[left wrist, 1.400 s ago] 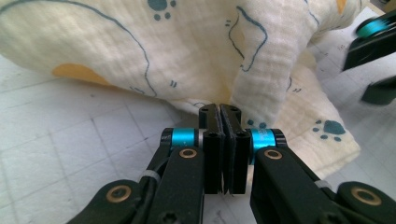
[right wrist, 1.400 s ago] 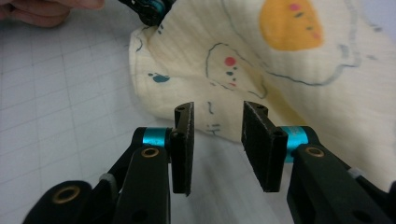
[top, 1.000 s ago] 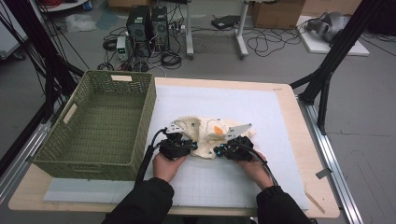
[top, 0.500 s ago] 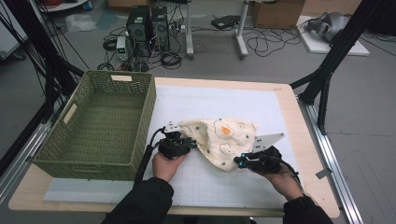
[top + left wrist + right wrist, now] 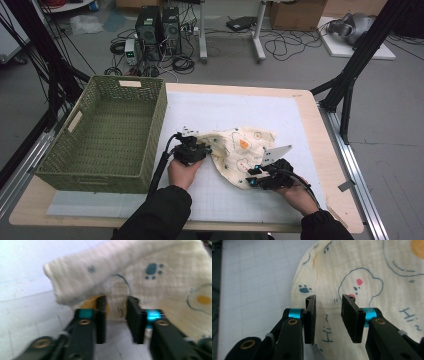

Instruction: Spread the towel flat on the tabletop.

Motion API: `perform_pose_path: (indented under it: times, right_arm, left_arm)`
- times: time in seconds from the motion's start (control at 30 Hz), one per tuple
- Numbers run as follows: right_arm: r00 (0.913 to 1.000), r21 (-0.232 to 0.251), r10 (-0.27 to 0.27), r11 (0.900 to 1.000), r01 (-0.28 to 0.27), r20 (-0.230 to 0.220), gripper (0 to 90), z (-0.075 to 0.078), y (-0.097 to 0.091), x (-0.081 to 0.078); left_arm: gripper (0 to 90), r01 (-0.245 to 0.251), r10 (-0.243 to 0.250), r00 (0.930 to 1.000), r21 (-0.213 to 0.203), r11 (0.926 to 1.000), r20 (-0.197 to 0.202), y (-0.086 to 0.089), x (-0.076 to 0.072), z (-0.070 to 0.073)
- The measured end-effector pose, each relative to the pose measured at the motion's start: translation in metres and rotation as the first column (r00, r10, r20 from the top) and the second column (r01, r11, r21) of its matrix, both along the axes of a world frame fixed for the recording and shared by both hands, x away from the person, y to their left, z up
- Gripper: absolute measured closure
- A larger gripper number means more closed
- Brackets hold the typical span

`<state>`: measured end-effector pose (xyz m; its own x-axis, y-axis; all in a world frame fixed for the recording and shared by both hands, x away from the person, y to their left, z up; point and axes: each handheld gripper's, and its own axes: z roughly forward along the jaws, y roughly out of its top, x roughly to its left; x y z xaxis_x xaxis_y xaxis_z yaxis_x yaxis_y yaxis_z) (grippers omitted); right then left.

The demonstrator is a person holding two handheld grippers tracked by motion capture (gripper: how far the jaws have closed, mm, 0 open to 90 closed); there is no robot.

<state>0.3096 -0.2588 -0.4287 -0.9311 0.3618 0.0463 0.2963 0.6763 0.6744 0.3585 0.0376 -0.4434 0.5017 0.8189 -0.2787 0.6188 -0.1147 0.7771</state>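
A cream cloth (image 5: 245, 147) printed with paw marks, fried eggs and "Hi" lies spread on the white gridded mat (image 5: 225, 107). My left gripper (image 5: 206, 148) sits at the cloth's left edge. In the left gripper view its jaws (image 5: 116, 301) have just been closing; a gap still shows between them, with the folded edge of the cloth (image 5: 162, 277) lying in it. My right gripper (image 5: 252, 175) is at the cloth's near right corner. Its jaws (image 5: 329, 300) have just been opening and stand apart above the flat cloth (image 5: 362, 270), gripping nothing.
A green woven basket (image 5: 156, 120) stands on the left of the table, close to my left hand. The mat runs to the wooden table edge (image 5: 320, 130) on the right. Black stands, cables and computer cases are on the floor beyond.
The cloth, bunched between both grippers a second ago, is drawn out flat to the right. My right hand moved right and toward the near edge. The left hand stayed put.
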Motion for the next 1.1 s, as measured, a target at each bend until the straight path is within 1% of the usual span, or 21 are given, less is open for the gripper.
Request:
perform_pose_path:
  times: [0.03,0.07,0.1,0.17,0.2,0.23,0.27,0.3,0.37,0.43,0.47,0.53,0.6,0.67,0.7,0.73,0.8,0.83,0.93,1.03,1.1]
  right_arm:
    - [1.0,-0.006,0.003,1.0,-0.003,-0.001,66.2,-0.002,0.001,0.001]
    - [1.0,-0.013,0.0,0.9999,0.0,-0.01,67.8,-0.004,0.002,0.001]
    - [1.0,-0.03,0.003,0.9996,-0.003,-0.008,69.1,-0.006,0.003,0.002]
    - [1.0,-0.012,-0.005,0.9999,0.005,-0.006,73.3,-0.008,0.002,0.002]
    - [1.0,-0.009,-0.002,1.0,0.001,-0.009,76.1,-0.008,0.002,0.003]
    - [0.9999,-0.012,-0.002,0.9999,0.002,-0.014,79.9,-0.008,0.001,0.002]
    - [0.9999,-0.012,0.006,0.9999,-0.006,-0.011,85.5,-0.008,0.001,0.002]
    - [0.9999,-0.015,0.013,0.9998,-0.014,-0.009,87.9,-0.008,0.001,0.002]
    - [0.9993,-0.017,0.035,0.9992,-0.036,-0.009,88.9,-0.007,0.0,0.001]
    - [0.9981,-0.011,0.045,0.9989,-0.046,-0.041,89.2,-0.006,-0.004,0.001]
    - [0.9977,-0.006,0.049,0.9987,-0.05,-0.047,89.2,-0.005,-0.006,0.001]
    - [0.9963,0.018,0.063,0.9979,-0.062,-0.058,89.1,-0.001,-0.011,-0.002]
    - [0.9972,0.027,0.058,0.998,-0.057,-0.048,89.1,0.003,-0.017,-0.006]
    - [0.9985,0.03,0.033,0.999,-0.032,-0.043,88.9,0.003,-0.022,-0.005]
    - [0.9989,0.025,0.022,0.9995,-0.021,-0.043,88.8,0.003,-0.024,-0.004]
    - [0.9988,0.028,0.021,0.9994,-0.019,-0.045,88.5,0.003,-0.025,-0.003]
    - [0.9993,0.029,0.009,0.9995,-0.008,-0.037,87.1,0.003,-0.026,-0.003]
    - [0.9992,0.038,-0.001,0.9993,0.002,-0.039,83.1,0.003,-0.025,-0.003]
    - [0.9998,0.063,-0.017,0.9979,0.018,-0.012,74.2,0.007,-0.021,-0.002]
    - [0.9998,0.086,-0.011,0.9963,0.009,0.017,70.8,0.014,-0.007,-0.003]
    - [0.9995,0.089,0.004,0.996,-0.007,0.032,68.5,0.016,0.007,-0.005]
  left_arm:
    - [86.0,0.003,-0.003,1.0,0.008,1.0,-0.002,-0.001,0.002,0.0]
    - [89.0,0.006,-0.006,1.0,0.009,0.9999,-0.005,-0.002,0.004,0.0]
    - [89.4,0.004,-0.004,1.0,0.004,1.0,-0.005,-0.002,0.006,0.001]
    - [89.6,-0.005,0.005,0.9999,0.0,1.0,0.013,-0.001,0.008,0.006]
    - [89.6,-0.012,0.012,0.9997,-0.018,0.9998,0.023,-0.001,0.008,0.008]
    - [89.6,-0.022,0.023,0.9994,-0.034,0.9992,0.027,0.0,0.009,0.011]
    - [89.6,-0.028,0.029,0.999,-0.035,0.999,0.033,0.001,0.011,0.013]
    - [89.6,-0.027,0.028,0.999,-0.039,0.9989,0.036,0.001,0.012,0.015]
    - [89.6,-0.041,0.044,0.9984,-0.063,0.9972,0.036,0.001,0.016,0.019]
    - [89.7,-0.058,0.06,0.9978,-0.089,0.9944,0.028,0.004,0.02,0.023]
    - [89.7,-0.079,0.084,0.9957,-0.111,0.9907,0.04,0.005,0.021,0.024]
    - [89.7,-0.096,0.102,0.9941,-0.13,0.9868,0.038,0.007,0.023,0.024]
    - [89.6,-0.1,0.103,0.9945,-0.121,0.9876,0.017,0.007,0.027,0.019]
    - [88.8,-0.082,0.08,0.9966,-0.109,0.9907,-0.021,0.005,0.03,0.012]
    - [86.7,-0.068,0.066,0.9976,-0.089,0.9937,-0.022,0.004,0.029,0.01]
    - [85.6,-0.056,0.055,0.9984,-0.068,0.9961,-0.013,0.002,0.027,0.009]
    - [81.4,-0.035,0.035,0.9994,-0.057,0.9978,0.0,0.001,0.024,0.01]
    - [79.0,-0.03,0.03,0.9995,-0.056,0.998,0.008,0.002,0.021,0.012]
    - [74.9,-0.011,0.013,0.9992,-0.041,0.9991,0.037,0.006,0.011,0.014]
    - [72.2,-0.007,0.01,0.9988,-0.048,0.9988,0.047,0.013,0.001,0.013]
    - [70.5,-0.008,0.01,0.9989,-0.041,0.9991,0.046,0.017,-0.003,0.012]
